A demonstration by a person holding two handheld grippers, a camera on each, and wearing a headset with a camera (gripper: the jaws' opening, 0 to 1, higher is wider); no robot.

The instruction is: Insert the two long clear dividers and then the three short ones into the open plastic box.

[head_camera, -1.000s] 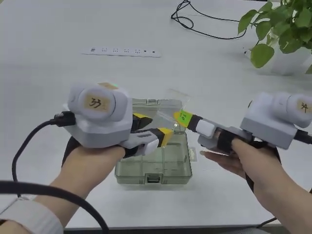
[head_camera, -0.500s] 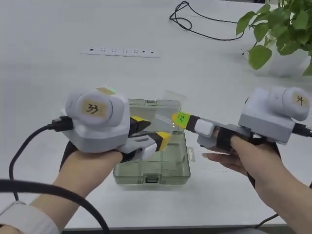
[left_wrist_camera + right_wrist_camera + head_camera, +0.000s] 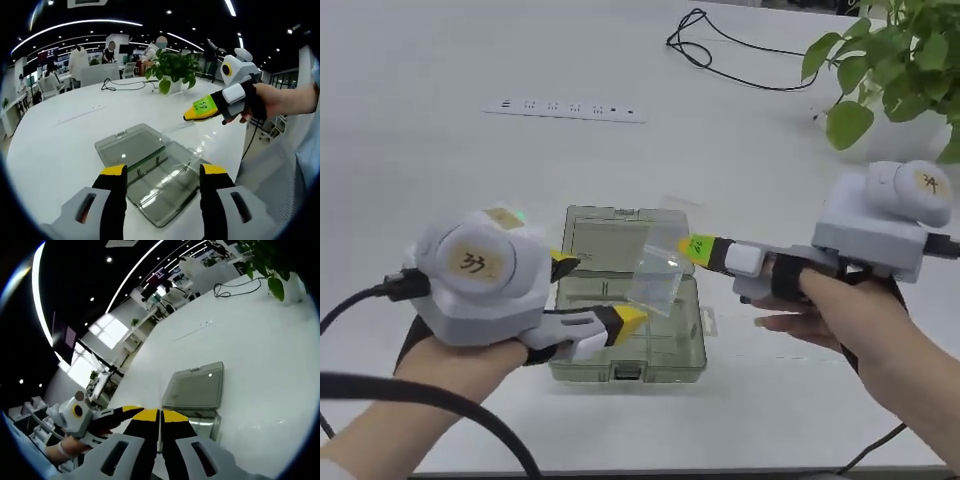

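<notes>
Plastic box (image 3: 670, 362) lies open on the white table (image 3: 440, 180) in front of me, its lid (image 3: 605, 240) folded flat on the far side. At its left, my left claw (image 3: 598, 290) hangs over the near left part of the base. The jaws are spread wide with nothing between them; in the left gripper view they stand to either side of the box (image 3: 155, 172). Over the right half of the base a clear divider (image 3: 655, 280) hangs tilted, and I cannot tell whether its lower edge touches the box. My right claw (image 3: 695, 245) pinches it by its upper corner, the yellow tips pressed together. In the right gripper view the jaws meet in one line, with the lid (image 3: 195, 385) beyond them. Far back on the table lies a power strip (image 3: 563, 108), to its right a black cable (image 3: 740, 55), and at the far right a leafy plant (image 3: 890, 60).
</notes>
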